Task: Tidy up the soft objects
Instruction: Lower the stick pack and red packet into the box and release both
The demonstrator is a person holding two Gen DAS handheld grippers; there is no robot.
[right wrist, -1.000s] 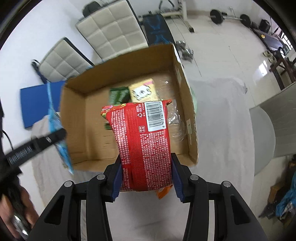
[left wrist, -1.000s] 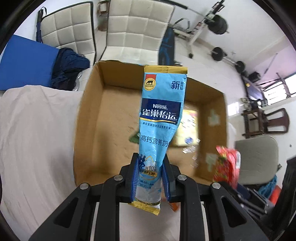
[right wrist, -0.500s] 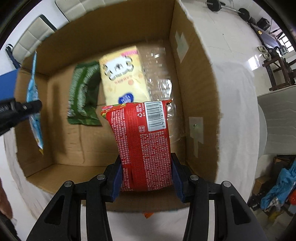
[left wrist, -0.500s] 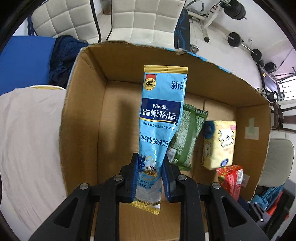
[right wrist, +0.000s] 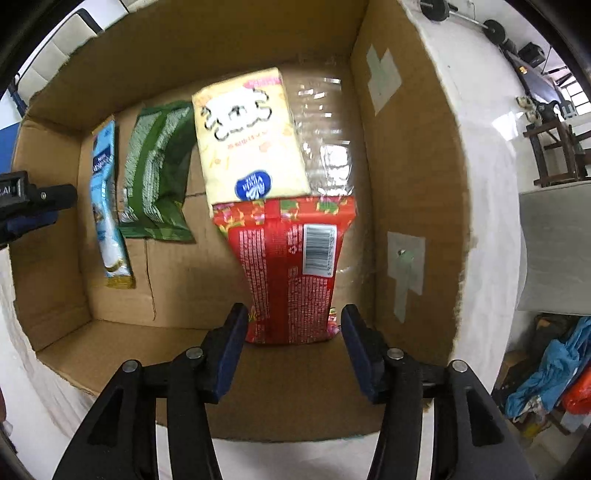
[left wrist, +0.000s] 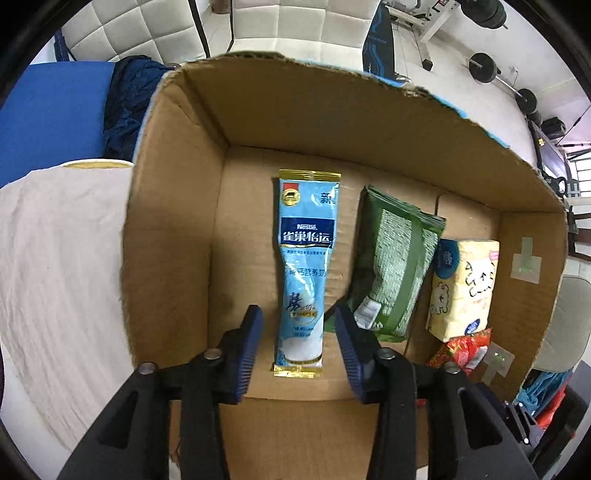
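Observation:
A cardboard box (left wrist: 173,206) (right wrist: 406,155) sits on a cloth-covered table. Inside lie a blue Nestle sachet (left wrist: 304,269) (right wrist: 107,206), a green packet (left wrist: 395,266) (right wrist: 155,173), a yellow tissue pack (left wrist: 461,288) (right wrist: 251,140) and a red snack bag (right wrist: 291,273) (left wrist: 465,347). My left gripper (left wrist: 295,325) is open, its jaws either side of the sachet's near end. My right gripper (right wrist: 293,325) is open, its jaws either side of the red bag's near end.
The table has a pale cloth (left wrist: 55,258) (right wrist: 487,184). White padded chairs (left wrist: 258,22), a blue mat (left wrist: 48,110) and dark clothing (left wrist: 129,99) stand behind the box. Gym weights (left wrist: 484,66) lie on the floor at the back right.
Both grippers have moved lower into the box and opened. The blue sachet and the red bag, held upright before, now lie on the box floor.

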